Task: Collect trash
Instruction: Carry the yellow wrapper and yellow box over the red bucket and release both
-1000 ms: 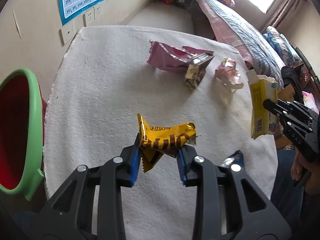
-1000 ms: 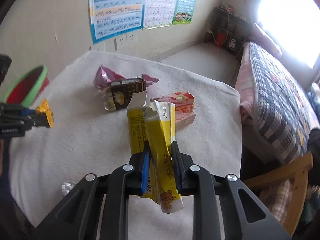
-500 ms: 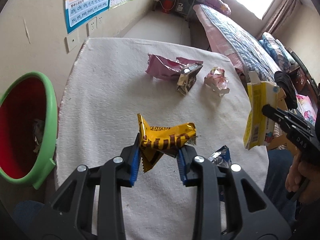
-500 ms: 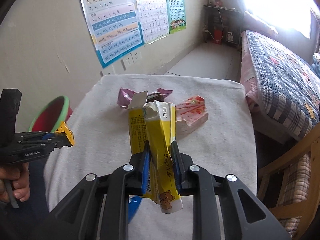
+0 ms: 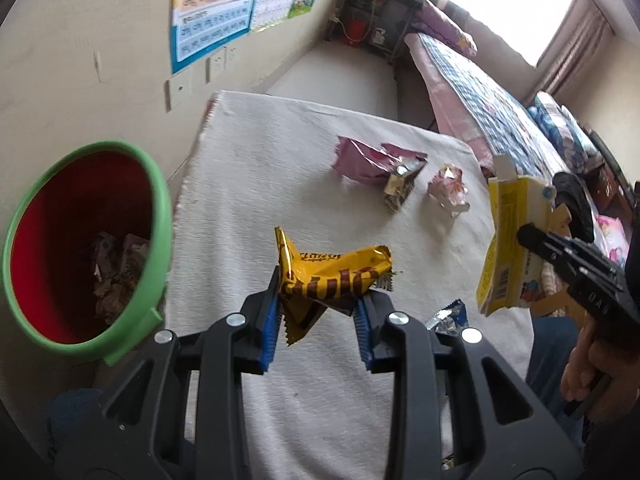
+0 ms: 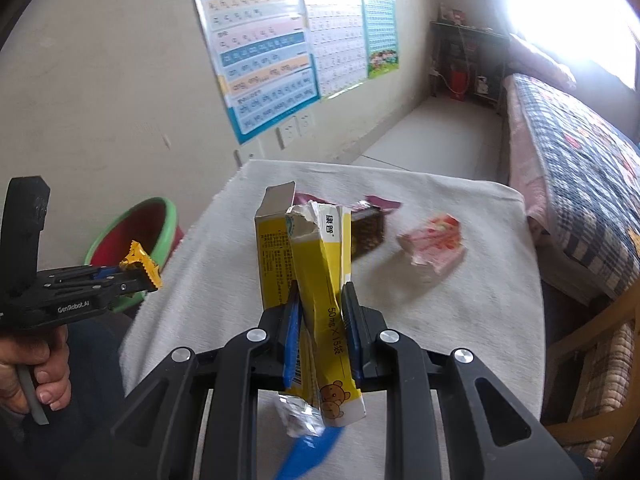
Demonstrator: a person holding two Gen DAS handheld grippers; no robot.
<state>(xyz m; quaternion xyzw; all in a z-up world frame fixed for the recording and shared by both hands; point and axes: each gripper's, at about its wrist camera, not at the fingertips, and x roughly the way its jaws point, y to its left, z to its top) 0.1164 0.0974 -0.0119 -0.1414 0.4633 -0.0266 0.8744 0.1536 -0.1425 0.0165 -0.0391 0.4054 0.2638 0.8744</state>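
Observation:
My left gripper (image 5: pixel 318 312) is shut on a yellow snack wrapper (image 5: pixel 332 276) and holds it above the white-clothed table (image 5: pixel 260 184), to the right of the red bin with a green rim (image 5: pixel 160 200). My right gripper (image 6: pixel 322 320) is shut on a torn yellow carton (image 6: pixel 320 272), held above the table's near side; the carton also shows in the left wrist view (image 5: pixel 512 240). The left gripper with its wrapper shows in the right wrist view (image 6: pixel 140 272), near the bin (image 6: pixel 160 216).
On the table lie a pink wrapper (image 5: pixel 360 156), a dark foil packet (image 5: pixel 400 188), a crumpled pink-white wrapper (image 5: pixel 448 188) and a blue-silver wrapper (image 5: pixel 452 316). The bin holds some trash. A wall with posters is to the left, a bed (image 6: pixel 580 152) to the right.
Both grippers have risen and pulled back with their loads. The left one has shifted toward the bin, which now shows more fully with trash inside.

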